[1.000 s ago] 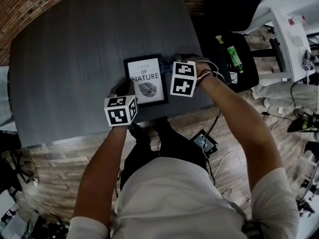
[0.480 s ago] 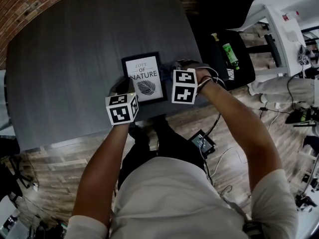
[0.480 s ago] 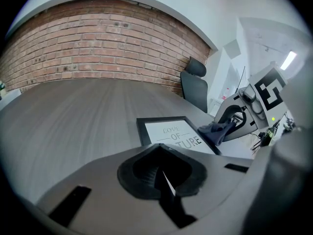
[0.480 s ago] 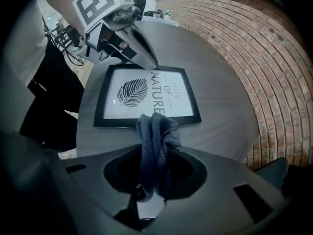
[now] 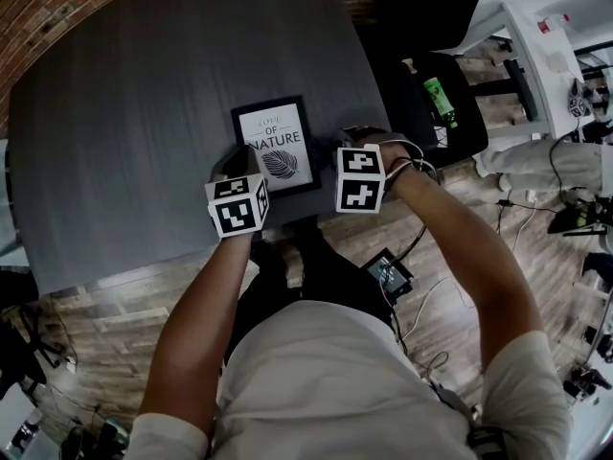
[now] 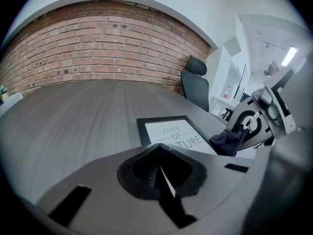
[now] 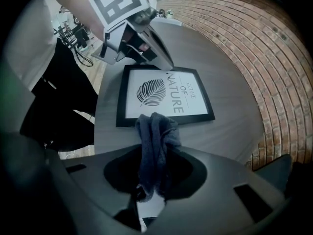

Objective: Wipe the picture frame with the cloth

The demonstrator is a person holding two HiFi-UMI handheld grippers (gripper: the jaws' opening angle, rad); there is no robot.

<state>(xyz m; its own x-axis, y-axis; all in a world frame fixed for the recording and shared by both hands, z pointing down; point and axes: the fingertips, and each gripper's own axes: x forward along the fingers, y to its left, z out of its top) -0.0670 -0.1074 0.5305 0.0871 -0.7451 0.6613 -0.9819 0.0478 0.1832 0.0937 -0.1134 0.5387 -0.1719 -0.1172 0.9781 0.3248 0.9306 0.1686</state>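
Observation:
The black picture frame with a white leaf print lies flat on the dark grey table, near its front edge. In the right gripper view the frame is just beyond the jaws. My right gripper is shut on a dark blue cloth that hangs bunched over the table just short of the frame's near side. In the head view the right gripper is off the frame's right corner. My left gripper is at the frame's lower left corner. Its jaws are shut with nothing between them.
A black office chair stands right of the table, with a green bottle on it. A brick wall rises behind the table. Cables and a small device lie on the wooden floor below the table's front edge.
My right gripper with the cloth has drawn back from the frame's right side toward the table's front edge. The left gripper has hardly moved.

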